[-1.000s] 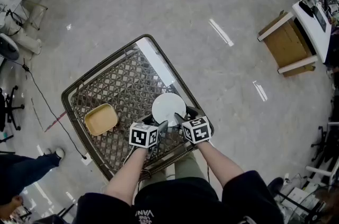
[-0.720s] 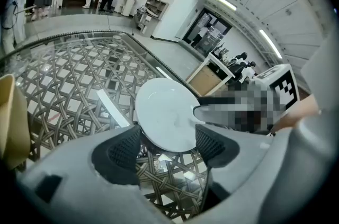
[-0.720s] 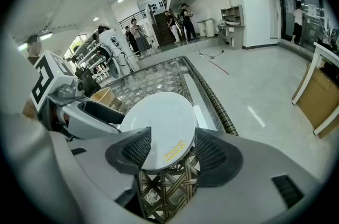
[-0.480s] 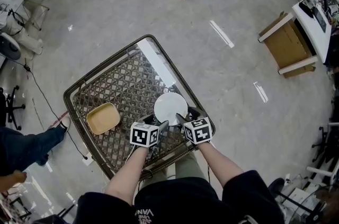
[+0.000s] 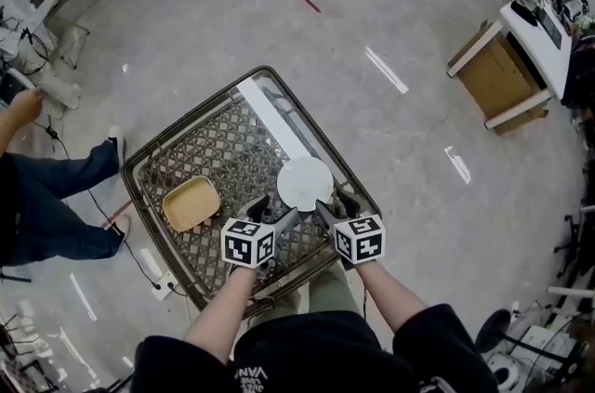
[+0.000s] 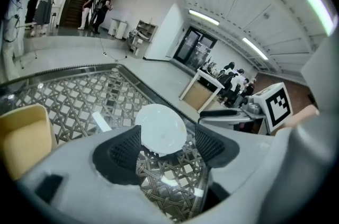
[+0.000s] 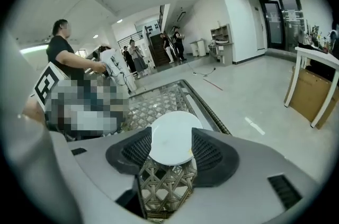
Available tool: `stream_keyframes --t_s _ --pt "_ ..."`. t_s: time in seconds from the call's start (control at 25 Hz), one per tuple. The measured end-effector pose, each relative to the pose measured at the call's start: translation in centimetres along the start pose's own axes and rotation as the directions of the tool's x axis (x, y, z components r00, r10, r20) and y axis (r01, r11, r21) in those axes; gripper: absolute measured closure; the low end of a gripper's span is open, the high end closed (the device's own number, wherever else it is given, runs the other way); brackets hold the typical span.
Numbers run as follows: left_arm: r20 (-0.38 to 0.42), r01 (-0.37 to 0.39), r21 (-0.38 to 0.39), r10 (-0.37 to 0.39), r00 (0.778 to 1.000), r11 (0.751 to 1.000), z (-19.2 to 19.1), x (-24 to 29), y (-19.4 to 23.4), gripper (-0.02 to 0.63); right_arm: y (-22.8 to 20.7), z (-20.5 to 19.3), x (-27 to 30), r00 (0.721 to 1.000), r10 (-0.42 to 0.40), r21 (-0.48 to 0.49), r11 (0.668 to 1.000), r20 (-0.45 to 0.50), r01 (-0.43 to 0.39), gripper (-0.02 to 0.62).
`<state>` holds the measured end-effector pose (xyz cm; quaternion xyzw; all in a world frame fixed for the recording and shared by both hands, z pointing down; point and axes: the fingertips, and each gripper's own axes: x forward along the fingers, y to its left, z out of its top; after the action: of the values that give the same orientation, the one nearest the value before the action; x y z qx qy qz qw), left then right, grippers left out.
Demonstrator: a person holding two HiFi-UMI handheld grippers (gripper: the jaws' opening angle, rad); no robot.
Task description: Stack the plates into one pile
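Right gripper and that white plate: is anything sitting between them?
Nothing. In the right gripper view, only bare woven tabletop shows between the open right gripper and the white plate, which lies just beyond its jaws.

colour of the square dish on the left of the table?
The square dish is plain pale tan, no pattern; clearest in the head view.

Round plate lies right of square plate on the table.
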<state>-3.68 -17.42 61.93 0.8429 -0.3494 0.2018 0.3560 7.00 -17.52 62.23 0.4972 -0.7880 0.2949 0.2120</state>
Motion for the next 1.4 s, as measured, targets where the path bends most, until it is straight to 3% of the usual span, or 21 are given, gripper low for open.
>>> stream_keyframes --t_s 0.2,0.4,0.6,1.0,1.4 --pt "0.132 0.029 0.069 -0.038 0.991 0.997 2.4 -4.9 -1.9 0.286 3.3 2.3 -4.2 0.991 -0.013 0.012 1.0 0.133 0.012 0.38" --pt "0.218 0.086 0.119 -0.111 0.97 0.989 3.8 -9.1 -5.4 0.291 6.3 4.7 -9.5 0.961 -0.017 0.015 1.0 0.276 0.013 0.437" --pt "0.278 0.09 0.154 -0.13 0.952 0.984 3.4 -13.6 -8.2 0.35 9.5 5.6 -14.7 0.937 0.017 -0.024 1.0 0.35 -0.009 0.487" --pt "0.441 -0.055 0.238 -0.058 0.896 0.97 2.6 -20.7 -13.6 0.556 11.9 5.1 -24.0 0.886 0.126 -0.124 0.989 0.446 -0.079 0.594" --pt "0.534 -0.141 0.246 -0.012 0.845 0.959 -2.4 -25.5 -22.1 0.584 12.3 1.6 -33.0 0.863 0.203 -0.189 0.974 0.463 -0.128 0.595"
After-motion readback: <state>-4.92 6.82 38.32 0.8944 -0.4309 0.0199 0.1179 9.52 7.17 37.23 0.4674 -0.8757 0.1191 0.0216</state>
